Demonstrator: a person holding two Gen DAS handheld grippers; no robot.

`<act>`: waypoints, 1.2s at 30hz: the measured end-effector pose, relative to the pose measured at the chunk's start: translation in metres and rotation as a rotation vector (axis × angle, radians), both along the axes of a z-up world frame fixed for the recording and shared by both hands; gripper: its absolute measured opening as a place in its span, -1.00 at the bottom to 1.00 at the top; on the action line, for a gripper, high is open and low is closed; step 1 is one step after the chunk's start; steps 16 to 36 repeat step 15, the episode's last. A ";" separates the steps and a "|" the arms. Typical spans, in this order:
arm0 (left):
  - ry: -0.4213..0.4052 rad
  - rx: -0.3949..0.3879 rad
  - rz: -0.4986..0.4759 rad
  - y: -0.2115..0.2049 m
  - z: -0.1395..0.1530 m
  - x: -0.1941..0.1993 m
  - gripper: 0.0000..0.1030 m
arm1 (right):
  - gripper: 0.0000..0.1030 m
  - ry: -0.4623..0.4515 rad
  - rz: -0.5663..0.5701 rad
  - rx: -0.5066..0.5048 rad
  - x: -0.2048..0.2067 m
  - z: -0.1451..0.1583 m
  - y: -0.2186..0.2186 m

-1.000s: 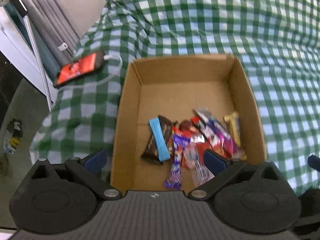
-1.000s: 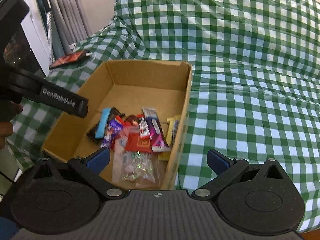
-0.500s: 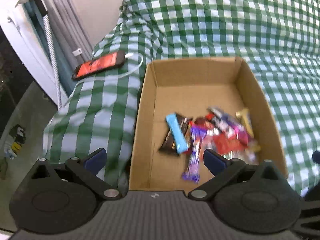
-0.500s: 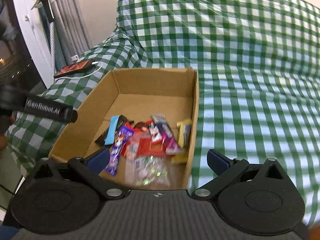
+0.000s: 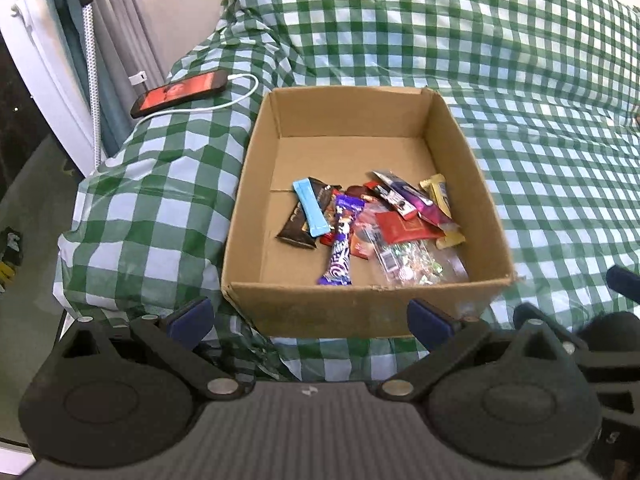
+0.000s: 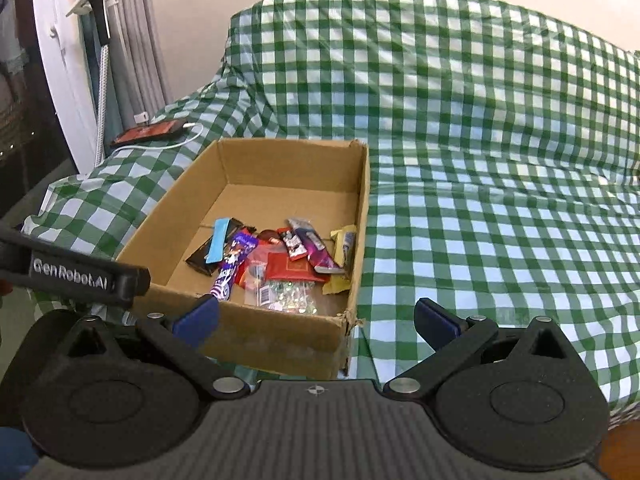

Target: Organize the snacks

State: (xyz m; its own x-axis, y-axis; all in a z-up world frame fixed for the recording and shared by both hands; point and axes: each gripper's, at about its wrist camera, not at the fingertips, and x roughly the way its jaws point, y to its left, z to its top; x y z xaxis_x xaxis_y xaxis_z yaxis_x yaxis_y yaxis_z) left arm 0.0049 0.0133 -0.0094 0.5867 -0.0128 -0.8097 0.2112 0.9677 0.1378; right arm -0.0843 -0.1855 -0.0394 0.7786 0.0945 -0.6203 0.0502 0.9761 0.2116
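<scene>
All the snacks (image 5: 372, 224) lie in the box (image 5: 360, 316). Both the left gripper (image 5: 310, 318) and the right gripper (image 6: 316, 320) hang before it, fingers apart, holding nothing.

**Snack box, contents piled**

Open brown cardboard box (image 5: 360, 312), flaps off, upright on the green-and-white checked cover. Snacks heaped in its near half, far half bare. Light-blue flat bar (image 5: 311, 208) lies across a dark-brown wrapper (image 5: 298, 224). Purple wrapper (image 5: 342, 252) points toward the near wall. Red packet (image 5: 400, 227) centre; clear bag of sweets (image 5: 416, 264) nearest front; yellow wrapper (image 5: 440, 196) by the right wall.
</scene>
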 end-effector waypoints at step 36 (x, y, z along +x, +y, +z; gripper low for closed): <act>0.046 0.014 0.045 0.002 -0.020 0.032 0.99 | 1.00 0.056 0.005 -0.004 0.020 -0.018 0.003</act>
